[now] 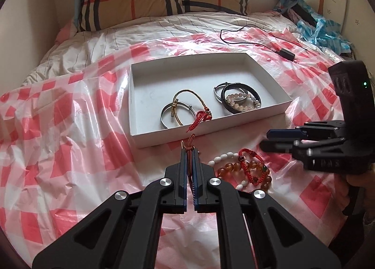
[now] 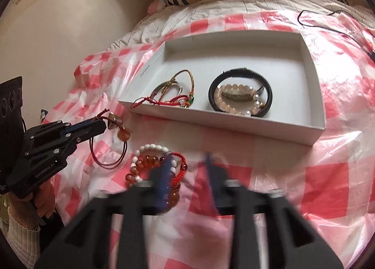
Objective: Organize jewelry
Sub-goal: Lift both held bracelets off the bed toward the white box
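Two steps run: we clamp the cord necklace [image 2: 110,142] in the left hand-held gripper [image 1: 189,151]; the right hand-held gripper [image 2: 187,163], wide, must close on the bead bracelets [image 2: 145,165], then move them to the white box [image 2: 234,126].

— How many pieces do you count in the white box [image 1: 140,95]?

— I count five: a silver bangle [image 1: 167,114], a gold cord bracelet with a red tassel [image 1: 187,107], a black band [image 2: 239,92], a pale bead bracelet [image 2: 234,97], and one more silver bangle [image 1: 219,92].

— And outside it?

— I see three heaped on the sheet: one white bead bracelet [image 2: 152,148], one amber bead bracelet [image 1: 236,167], one red knotted cord [image 1: 247,163]. Plus one dark cord necklace [image 2: 117,149] with a pendant. One box, two grippers.
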`<state>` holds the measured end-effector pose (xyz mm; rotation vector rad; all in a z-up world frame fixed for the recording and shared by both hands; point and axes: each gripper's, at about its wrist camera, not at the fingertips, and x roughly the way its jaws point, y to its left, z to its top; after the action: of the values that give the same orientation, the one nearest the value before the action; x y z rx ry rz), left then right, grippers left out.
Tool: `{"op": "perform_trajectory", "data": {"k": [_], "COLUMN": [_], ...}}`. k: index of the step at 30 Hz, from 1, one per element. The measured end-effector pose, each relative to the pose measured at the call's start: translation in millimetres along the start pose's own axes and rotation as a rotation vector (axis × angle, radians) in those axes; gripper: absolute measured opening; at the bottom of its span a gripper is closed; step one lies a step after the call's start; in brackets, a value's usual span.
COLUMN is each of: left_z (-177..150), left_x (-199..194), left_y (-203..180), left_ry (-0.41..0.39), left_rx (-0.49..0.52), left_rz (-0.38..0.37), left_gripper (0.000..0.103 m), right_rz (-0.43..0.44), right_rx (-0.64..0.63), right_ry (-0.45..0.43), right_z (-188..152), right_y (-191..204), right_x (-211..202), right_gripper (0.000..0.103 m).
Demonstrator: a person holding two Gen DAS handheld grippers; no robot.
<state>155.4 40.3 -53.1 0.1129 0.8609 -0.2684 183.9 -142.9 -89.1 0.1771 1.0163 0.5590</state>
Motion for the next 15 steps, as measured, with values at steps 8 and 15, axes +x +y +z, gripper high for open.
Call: {"op": "perform_trajectory", "data": {"k": [8, 15], "left_z": [1, 3], "left_x": [1, -1], "left_y": [-3, -2], "left_ry": [0.002, -0.009], "left_rx": [0.006, -0.009], "left_rz": [-0.003, -0.017], "left_gripper": [0.004, 0.004], "right_rz": [-0.002, 0.062], "right_rx": [-0.054, -0.014], "right_ry": [0.087, 0.047], "right_z": [-6, -5], "right_y": [9, 4], "right_x": [25, 13], "right_gripper": [0.033, 0.012]}}
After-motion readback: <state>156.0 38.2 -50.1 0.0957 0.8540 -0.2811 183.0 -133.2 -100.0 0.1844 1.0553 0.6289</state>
